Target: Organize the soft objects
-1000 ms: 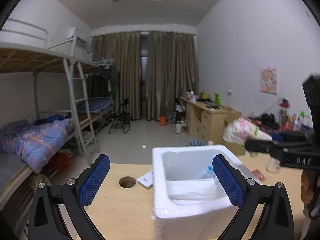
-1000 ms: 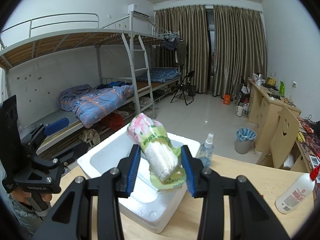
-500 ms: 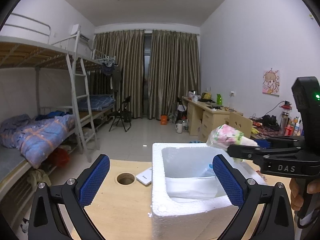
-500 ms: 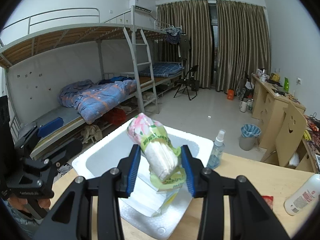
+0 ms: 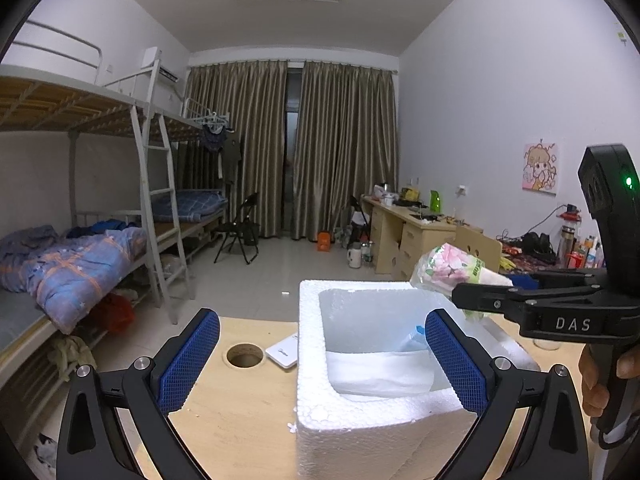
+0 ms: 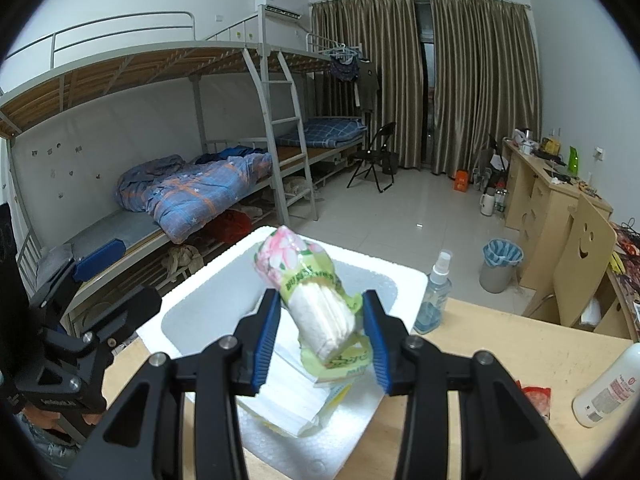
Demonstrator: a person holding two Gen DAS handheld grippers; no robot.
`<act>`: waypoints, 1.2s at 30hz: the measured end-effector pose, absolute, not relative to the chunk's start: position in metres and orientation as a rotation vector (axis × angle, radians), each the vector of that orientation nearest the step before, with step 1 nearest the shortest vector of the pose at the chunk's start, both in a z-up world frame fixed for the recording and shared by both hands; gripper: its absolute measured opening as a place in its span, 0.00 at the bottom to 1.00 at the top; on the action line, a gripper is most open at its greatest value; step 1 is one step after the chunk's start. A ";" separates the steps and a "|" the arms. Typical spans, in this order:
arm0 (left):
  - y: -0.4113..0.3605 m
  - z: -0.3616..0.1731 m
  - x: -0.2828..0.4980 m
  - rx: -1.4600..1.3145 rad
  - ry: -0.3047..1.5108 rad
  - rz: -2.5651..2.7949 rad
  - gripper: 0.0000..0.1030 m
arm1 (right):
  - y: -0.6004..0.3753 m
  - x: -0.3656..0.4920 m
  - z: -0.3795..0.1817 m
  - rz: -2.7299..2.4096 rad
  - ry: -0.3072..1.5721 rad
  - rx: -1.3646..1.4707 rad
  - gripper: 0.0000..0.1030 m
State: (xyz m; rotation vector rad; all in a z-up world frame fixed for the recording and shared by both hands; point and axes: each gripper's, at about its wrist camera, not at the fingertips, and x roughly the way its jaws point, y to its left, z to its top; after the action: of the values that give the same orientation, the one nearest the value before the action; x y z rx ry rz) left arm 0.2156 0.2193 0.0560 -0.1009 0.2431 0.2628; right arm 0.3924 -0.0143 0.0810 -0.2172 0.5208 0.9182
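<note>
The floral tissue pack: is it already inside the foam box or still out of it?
Out. The tissue pack is clamped in the right gripper, held above the foam box, not resting inside.

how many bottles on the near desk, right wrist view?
2: a clear spray bottle just beyond the foam box, and a white bottle lying at the right edge, partly cut off. More may lie outside the frame.

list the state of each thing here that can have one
tissue pack: gripped, tilted, held over the box
right hand-held gripper: shut on the tissue pack
left hand-held gripper: open, empty
foam box: open-topped, white packs inside
spray bottle: upright, capped
curtains: drawn
</note>
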 end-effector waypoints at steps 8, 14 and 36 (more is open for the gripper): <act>0.218 0.053 0.219 -0.097 0.256 0.266 1.00 | -0.013 0.390 0.081 0.912 0.515 -0.223 0.46; 0.215 0.054 0.219 -0.092 0.251 0.260 1.00 | -0.015 0.390 0.082 0.922 0.514 -0.211 0.88; 0.218 0.052 0.219 -0.095 0.272 0.275 1.00 | -0.018 0.385 0.086 0.896 0.487 -0.188 1.00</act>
State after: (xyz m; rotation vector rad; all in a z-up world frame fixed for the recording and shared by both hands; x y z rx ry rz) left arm 0.2186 0.2176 0.0523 -0.0947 0.2717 0.2747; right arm 0.3853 -0.0176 0.0863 -0.1884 0.4867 0.8961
